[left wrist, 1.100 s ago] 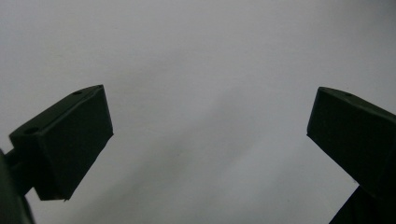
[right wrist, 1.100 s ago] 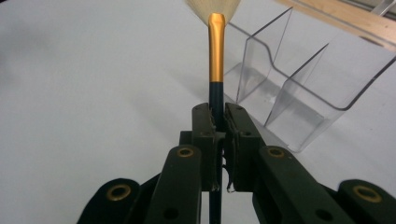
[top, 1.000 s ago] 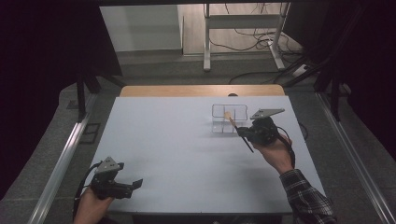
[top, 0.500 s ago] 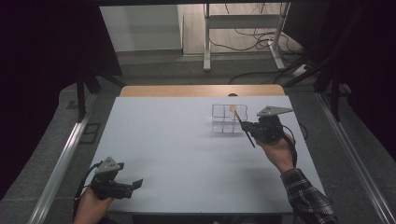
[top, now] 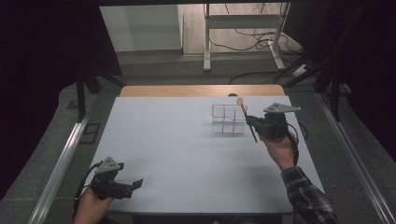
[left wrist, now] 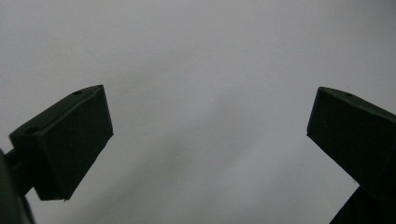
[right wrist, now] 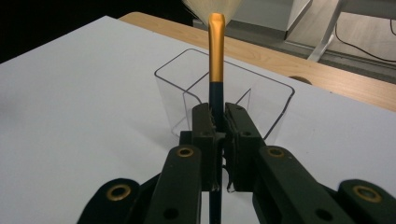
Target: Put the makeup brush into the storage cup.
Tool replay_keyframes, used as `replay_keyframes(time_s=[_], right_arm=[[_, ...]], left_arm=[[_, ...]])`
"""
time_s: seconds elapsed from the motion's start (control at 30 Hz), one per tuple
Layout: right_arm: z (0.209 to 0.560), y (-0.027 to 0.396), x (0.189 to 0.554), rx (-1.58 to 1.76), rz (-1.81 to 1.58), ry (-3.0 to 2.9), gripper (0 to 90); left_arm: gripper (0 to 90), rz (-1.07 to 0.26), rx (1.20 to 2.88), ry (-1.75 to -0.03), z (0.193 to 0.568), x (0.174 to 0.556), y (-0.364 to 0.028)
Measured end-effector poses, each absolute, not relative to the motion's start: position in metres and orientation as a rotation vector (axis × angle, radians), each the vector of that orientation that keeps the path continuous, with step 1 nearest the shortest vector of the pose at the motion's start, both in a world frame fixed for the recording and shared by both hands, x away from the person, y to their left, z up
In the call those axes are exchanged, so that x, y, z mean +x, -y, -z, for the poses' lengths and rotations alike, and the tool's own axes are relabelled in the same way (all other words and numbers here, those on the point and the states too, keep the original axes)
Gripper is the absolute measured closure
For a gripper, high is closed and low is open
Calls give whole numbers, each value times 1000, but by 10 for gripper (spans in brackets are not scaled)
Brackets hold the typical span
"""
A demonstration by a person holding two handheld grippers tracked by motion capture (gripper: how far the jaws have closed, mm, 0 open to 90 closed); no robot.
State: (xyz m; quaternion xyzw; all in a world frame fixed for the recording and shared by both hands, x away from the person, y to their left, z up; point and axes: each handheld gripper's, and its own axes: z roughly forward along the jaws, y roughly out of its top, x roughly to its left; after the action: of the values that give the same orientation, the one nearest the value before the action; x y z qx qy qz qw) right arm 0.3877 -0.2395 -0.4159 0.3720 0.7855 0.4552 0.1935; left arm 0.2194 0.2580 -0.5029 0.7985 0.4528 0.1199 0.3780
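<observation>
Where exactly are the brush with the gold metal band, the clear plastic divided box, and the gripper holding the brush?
Brush with the gold metal band (right wrist: 216,51), right gripper view: on the gold band.
Clear plastic divided box (top: 219,108), high view: on its far-left rim.
Right gripper (right wrist: 217,122), right gripper view: between its fingertips, clamped on the brush's dark handle.

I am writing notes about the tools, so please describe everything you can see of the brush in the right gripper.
The brush is slim, with a dark handle, a golden metal-looking ferrule and pale bristles fanning out at the top, blurred. The right gripper is shut on its handle, holding it upright, bristles up, just before the clear divided organizer. Its lower end hangs below the jaws, above the white table.
</observation>
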Motion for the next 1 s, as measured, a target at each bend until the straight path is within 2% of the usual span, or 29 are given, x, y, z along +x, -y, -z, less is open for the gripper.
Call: replay_keyframes(time_s=[1.0], right_arm=[[417, 247, 415, 1108, -1353, -2083, 838]], left_arm=[[8, -311, 2042, -1165, 503, 220, -258]])
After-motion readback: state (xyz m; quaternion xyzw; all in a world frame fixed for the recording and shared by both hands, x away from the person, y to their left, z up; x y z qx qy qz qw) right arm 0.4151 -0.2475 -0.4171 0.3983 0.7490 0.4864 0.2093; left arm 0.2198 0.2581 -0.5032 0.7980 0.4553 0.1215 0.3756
